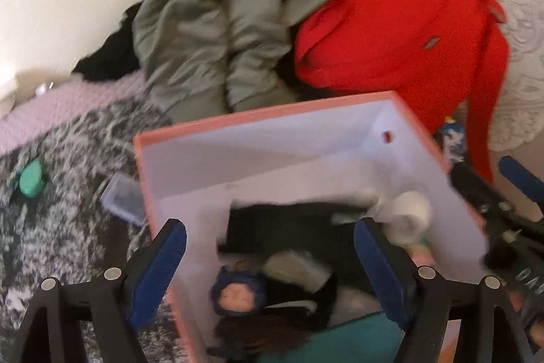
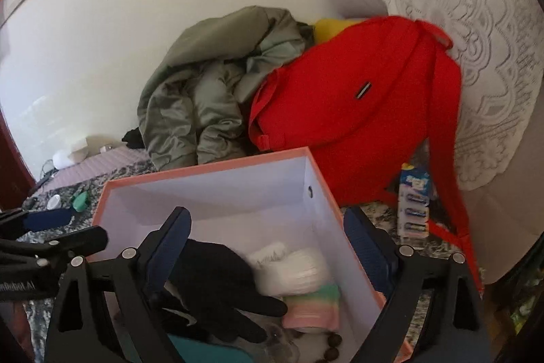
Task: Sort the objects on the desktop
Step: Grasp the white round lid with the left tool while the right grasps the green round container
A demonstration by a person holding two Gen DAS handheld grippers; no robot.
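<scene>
Black-framed, blue-padded, the left gripper (image 1: 270, 264) and right gripper (image 2: 267, 256) both hang wide apart and empty over a pink-rimmed cardboard box (image 2: 204, 170) on the near tabletop. Inside lie a black glove (image 2: 217, 288), a white sock bundle (image 2: 289, 267) and a small blue-hooded doll (image 1: 234, 291): soft, light things, probably easiest pinched at their middle. Left of the box sits a green clip (image 1: 32, 181). Farther back, a red backpack (image 2: 357, 111) leans beside a grey-green jacket (image 2: 204, 91).

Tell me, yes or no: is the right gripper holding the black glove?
No: in the right wrist view the right gripper stands wide open above the box, and the black glove lies loose inside it.
</scene>
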